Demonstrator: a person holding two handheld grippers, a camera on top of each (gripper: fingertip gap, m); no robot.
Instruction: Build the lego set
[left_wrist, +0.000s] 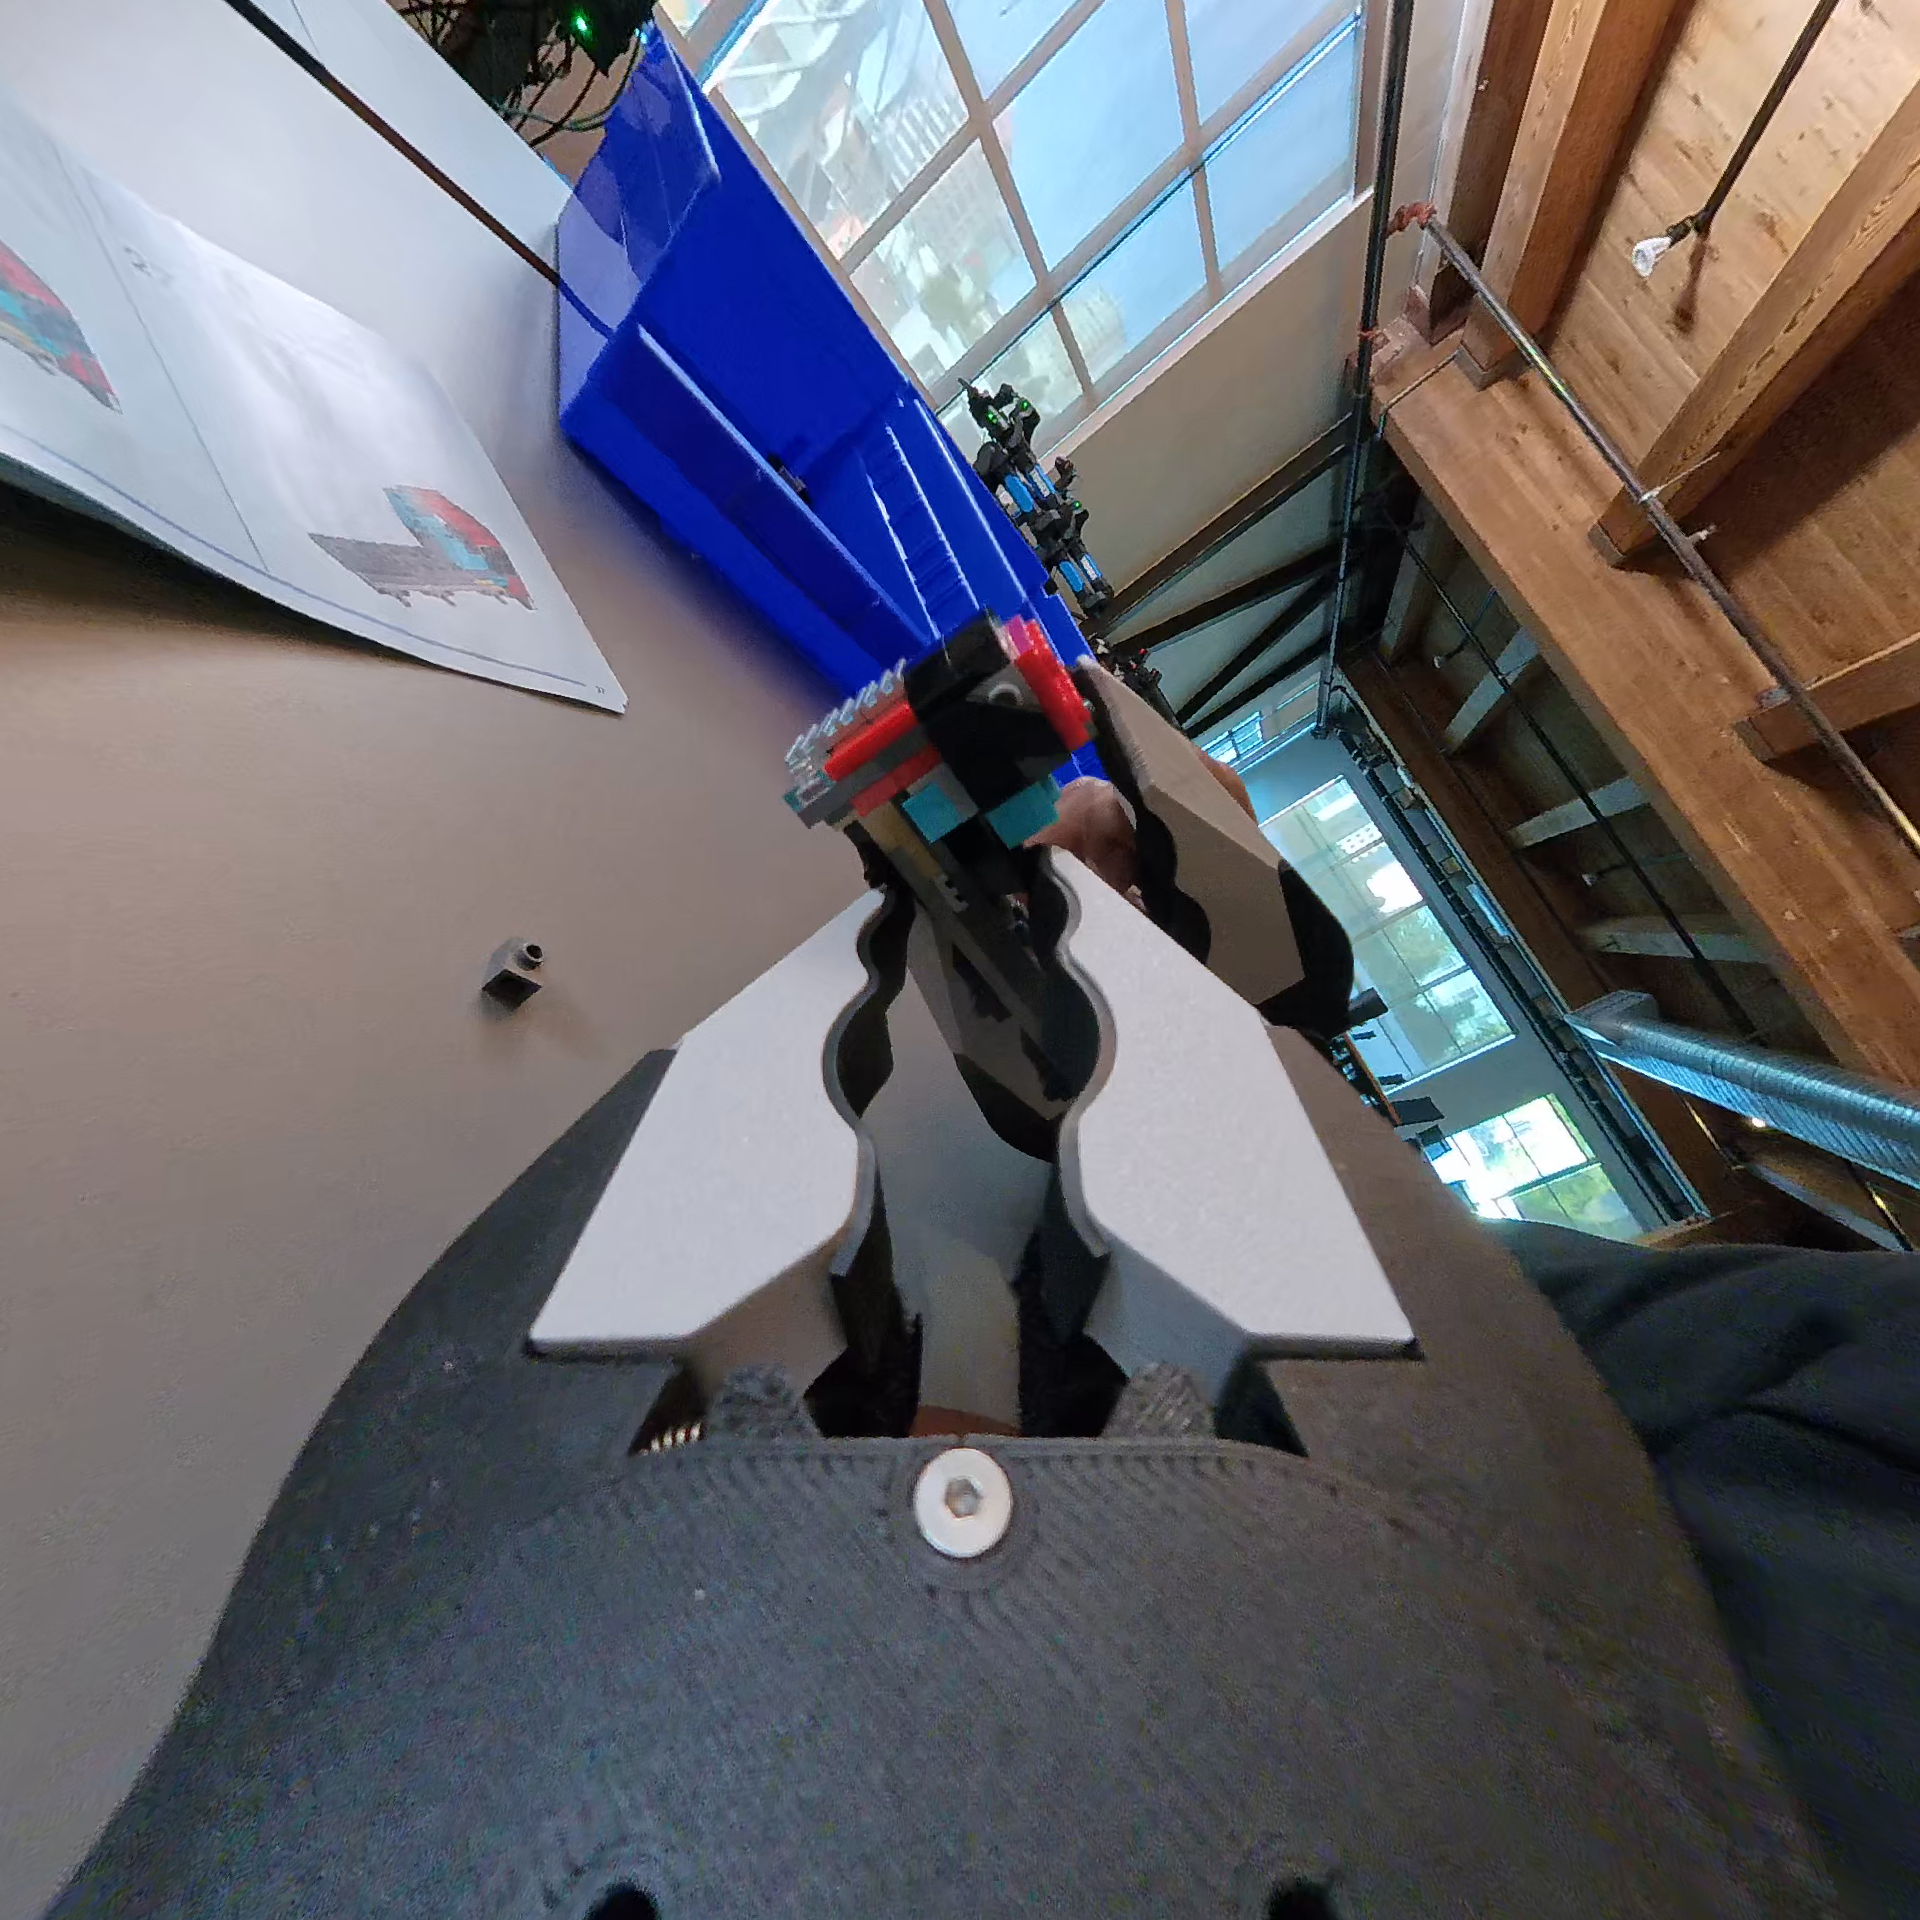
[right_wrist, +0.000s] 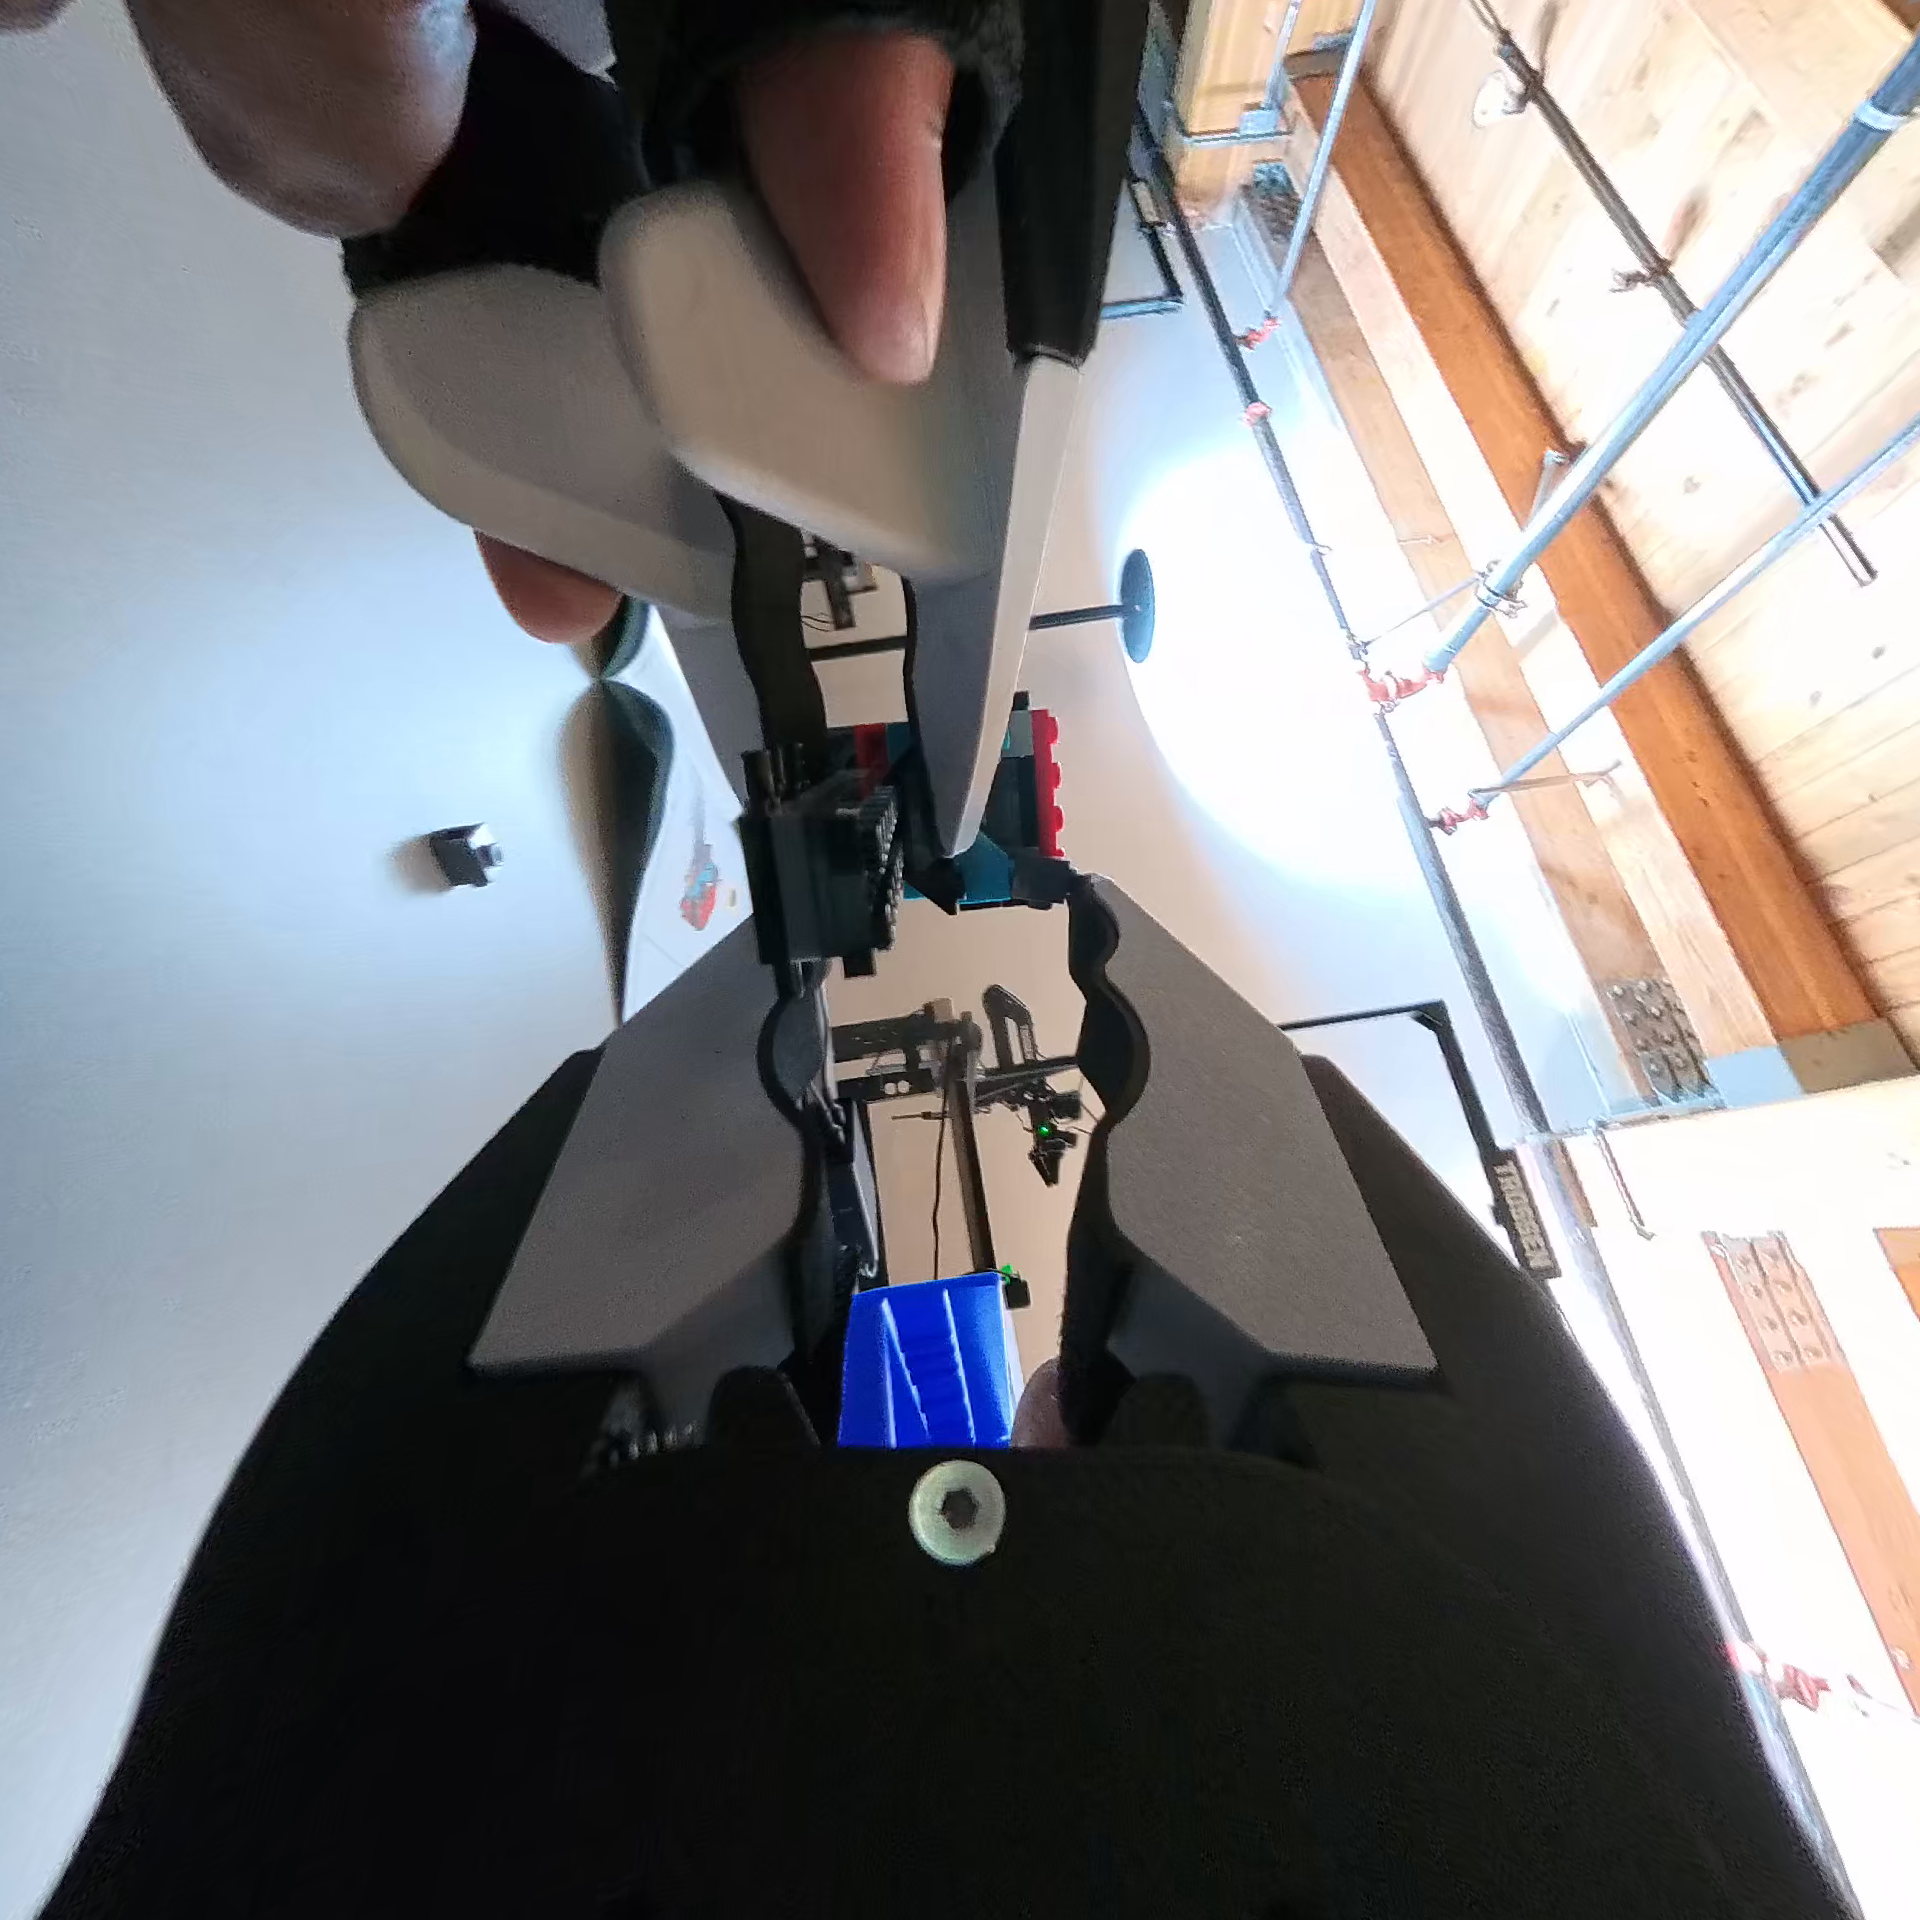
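Left wrist view: left gripper (left_wrist: 961, 883) clamped on the dark plate of the lego build (left_wrist: 940, 743), held up off the table (left_wrist: 260, 1039). Right gripper (right_wrist: 930, 914) spread wide around the build's (right_wrist: 831, 852) end, not squeezing. Best to brace firmly, press square. Loose grey brick (left_wrist: 511, 971) waiting near the instruction booklet (left_wrist: 260, 447).

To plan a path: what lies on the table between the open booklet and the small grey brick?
Nothing; the left wrist view shows bare table between booklet and small grey brick.
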